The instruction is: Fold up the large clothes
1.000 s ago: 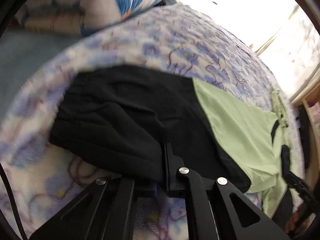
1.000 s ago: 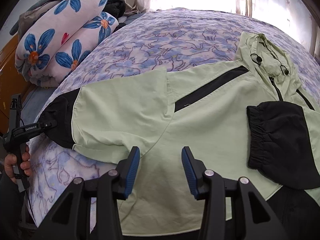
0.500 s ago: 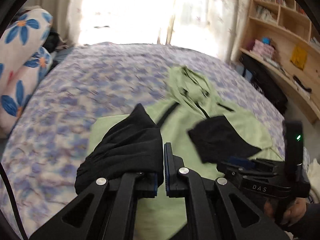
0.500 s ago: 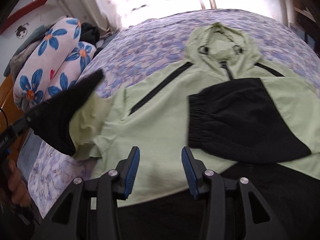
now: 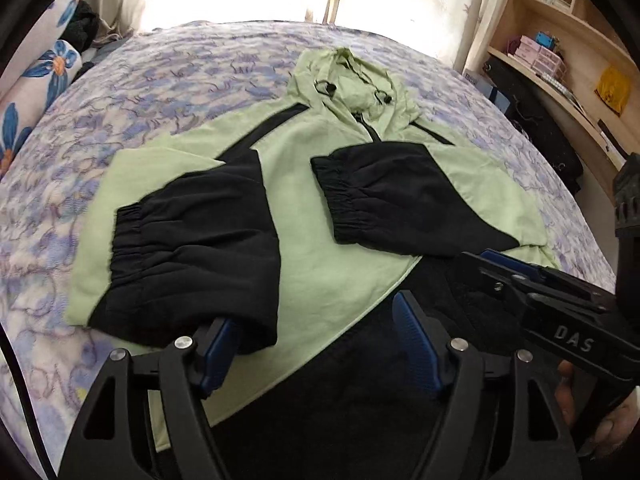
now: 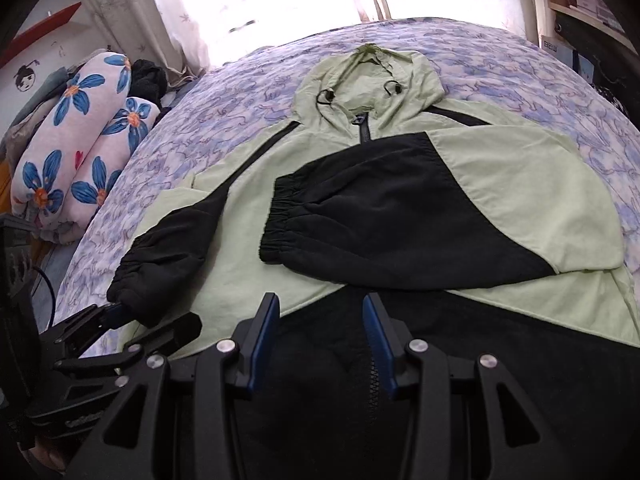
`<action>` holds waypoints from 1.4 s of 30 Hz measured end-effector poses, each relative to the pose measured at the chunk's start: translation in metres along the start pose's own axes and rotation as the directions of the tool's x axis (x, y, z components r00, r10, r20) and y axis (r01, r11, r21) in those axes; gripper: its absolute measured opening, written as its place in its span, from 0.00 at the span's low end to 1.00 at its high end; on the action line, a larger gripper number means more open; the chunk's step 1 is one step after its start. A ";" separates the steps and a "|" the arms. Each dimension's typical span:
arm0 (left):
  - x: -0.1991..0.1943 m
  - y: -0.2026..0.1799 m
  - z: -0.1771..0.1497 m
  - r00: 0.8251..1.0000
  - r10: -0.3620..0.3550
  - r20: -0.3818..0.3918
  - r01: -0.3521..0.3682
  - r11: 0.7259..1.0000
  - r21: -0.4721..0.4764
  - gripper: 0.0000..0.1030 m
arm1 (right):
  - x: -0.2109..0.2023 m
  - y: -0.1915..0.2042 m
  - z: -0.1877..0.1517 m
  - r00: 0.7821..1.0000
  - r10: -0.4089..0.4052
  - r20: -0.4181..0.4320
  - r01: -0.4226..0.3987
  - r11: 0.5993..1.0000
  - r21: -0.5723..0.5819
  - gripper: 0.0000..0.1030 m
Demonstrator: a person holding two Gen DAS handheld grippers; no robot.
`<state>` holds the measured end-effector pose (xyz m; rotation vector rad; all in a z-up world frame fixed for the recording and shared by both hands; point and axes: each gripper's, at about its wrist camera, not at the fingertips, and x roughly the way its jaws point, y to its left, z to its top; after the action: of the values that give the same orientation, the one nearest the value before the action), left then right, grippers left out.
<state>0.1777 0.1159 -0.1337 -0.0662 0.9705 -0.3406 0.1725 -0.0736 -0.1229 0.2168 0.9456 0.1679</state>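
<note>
Pale green and black hooded nylon jacket (image 6: 248,264) lies face-up on the purple-patterned bed (image 6: 248,96), hood far, hem near, long axis running straight away from both grippers. Both black sleeves folded across the chest. Left gripper (image 5: 316,344): fingers opening, left cuff (image 5: 188,260) just beyond them, unpinched. Right gripper (image 6: 320,336): fingers apart, empty, over the black hem, the nearer edge for a fold toward the hood.
</note>
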 end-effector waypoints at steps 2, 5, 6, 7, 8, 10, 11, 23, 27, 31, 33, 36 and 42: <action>-0.018 0.006 -0.002 0.999 0.004 0.041 -0.003 0.999 -0.033 0.71 | -0.002 0.008 0.001 1.000 0.021 0.005 -0.021 0.999 -0.029 0.42; -0.049 0.022 -0.011 0.992 0.023 0.125 -0.008 0.993 -0.122 0.76 | -0.004 0.024 0.003 0.999 0.051 0.012 -0.050 0.996 -0.076 0.45; -0.056 0.027 -0.013 0.988 0.038 0.153 -0.014 0.988 -0.152 0.76 | -0.004 0.029 0.004 0.998 0.061 0.012 -0.059 0.994 -0.088 0.50; -0.065 0.034 -0.018 0.983 0.053 0.174 -0.020 0.982 -0.187 0.76 | -0.004 0.035 0.004 0.997 0.071 0.011 -0.070 0.993 -0.098 0.53; -0.072 0.039 -0.021 0.982 0.060 0.178 -0.022 0.978 -0.210 0.76 | -0.004 0.041 0.005 0.996 0.085 0.010 -0.083 0.991 -0.109 0.58; -0.080 0.050 -0.026 0.980 0.095 0.177 -0.050 0.970 -0.240 0.76 | -0.002 0.054 0.005 0.994 0.105 0.007 -0.103 0.985 -0.138 0.59; -0.085 0.054 -0.029 0.977 0.114 0.179 -0.067 0.967 -0.247 0.76 | -0.001 0.061 0.006 0.994 0.112 0.001 -0.111 0.981 -0.159 0.59; -0.106 0.081 -0.057 0.978 0.173 0.120 -0.131 0.946 -0.296 0.76 | 0.044 0.151 -0.011 0.990 0.095 -0.101 -0.133 0.861 -0.492 0.59; -0.107 0.088 -0.063 0.980 0.158 0.119 -0.112 0.938 -0.327 0.76 | 0.067 0.169 -0.022 0.995 0.008 -0.103 -0.069 0.789 -0.610 0.59; -0.107 0.093 -0.067 0.981 0.154 0.121 -0.103 0.930 -0.353 0.76 | 0.079 0.177 -0.024 0.996 -0.039 -0.082 -0.025 0.749 -0.662 0.55; -0.107 0.093 -0.068 0.981 0.153 0.122 -0.101 0.929 -0.356 0.76 | 0.080 0.177 -0.019 0.993 -0.030 -0.111 -0.051 0.752 -0.657 0.11; -0.108 0.091 -0.068 0.980 0.155 0.124 -0.103 0.932 -0.348 0.76 | 0.072 0.168 -0.003 0.994 0.010 -0.104 -0.072 0.794 -0.604 0.04; -0.108 0.079 -0.065 0.975 0.177 0.135 -0.130 0.944 -0.304 0.76 | 0.009 0.100 0.045 0.990 0.120 0.079 -0.090 0.945 -0.315 0.04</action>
<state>0.0889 0.2310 -0.1007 -0.2836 0.8535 -0.0427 0.2093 0.0201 -0.0788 -0.0164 0.7988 0.3983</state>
